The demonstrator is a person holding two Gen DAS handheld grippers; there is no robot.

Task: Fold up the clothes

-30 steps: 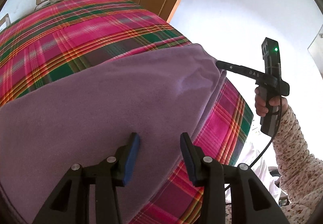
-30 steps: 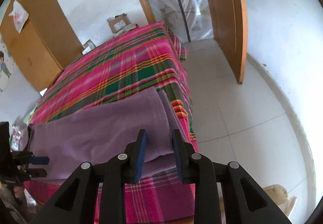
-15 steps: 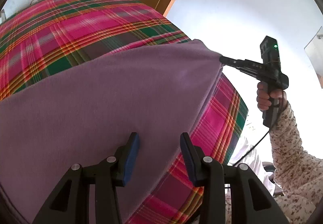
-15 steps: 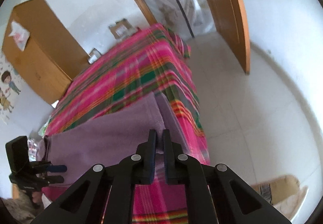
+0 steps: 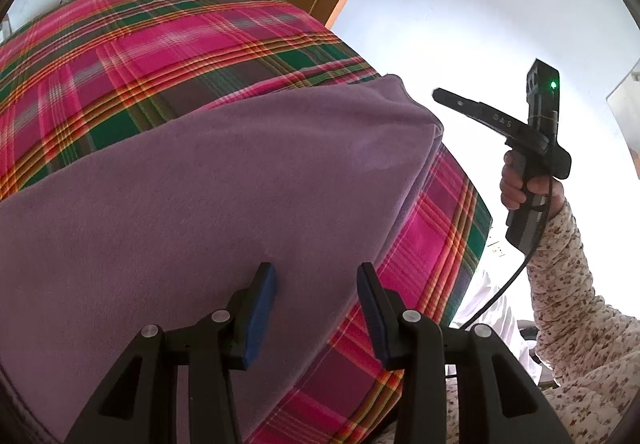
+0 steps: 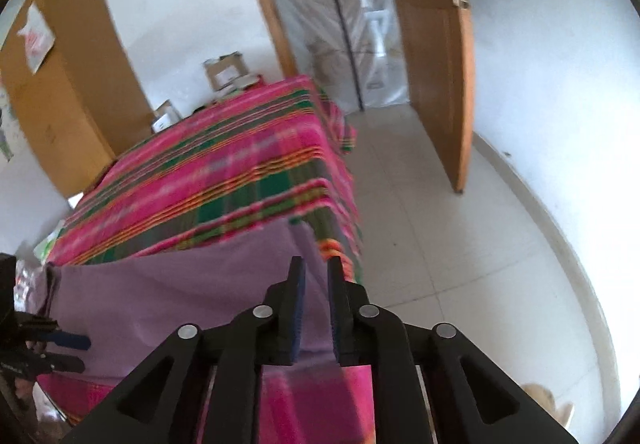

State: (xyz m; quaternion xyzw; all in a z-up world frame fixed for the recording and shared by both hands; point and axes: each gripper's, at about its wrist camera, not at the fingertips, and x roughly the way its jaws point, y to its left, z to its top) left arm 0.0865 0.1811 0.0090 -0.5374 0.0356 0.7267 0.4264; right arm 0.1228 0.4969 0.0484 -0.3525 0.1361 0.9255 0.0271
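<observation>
A purple garment lies flat along the near edge of a bed with a pink and green plaid cover. My left gripper hovers open just above the garment's near edge, with nothing between its blue pads. My right gripper, held by a hand in a floral sleeve, hangs in the air just off the garment's far right corner without touching it. In the right wrist view its jaws stand a narrow gap apart and are opening, with the garment lying below them. The left gripper shows at the far left.
The bed's right side drops to a tiled floor. A wooden door stands ajar beyond it. A tall wooden wardrobe rises left of the bed, and cardboard boxes sit past its far end.
The right gripper closed on the garment's right corner and tugged it, then let go and drew up and away. The corner has settled back. The left gripper stayed open and in place.
</observation>
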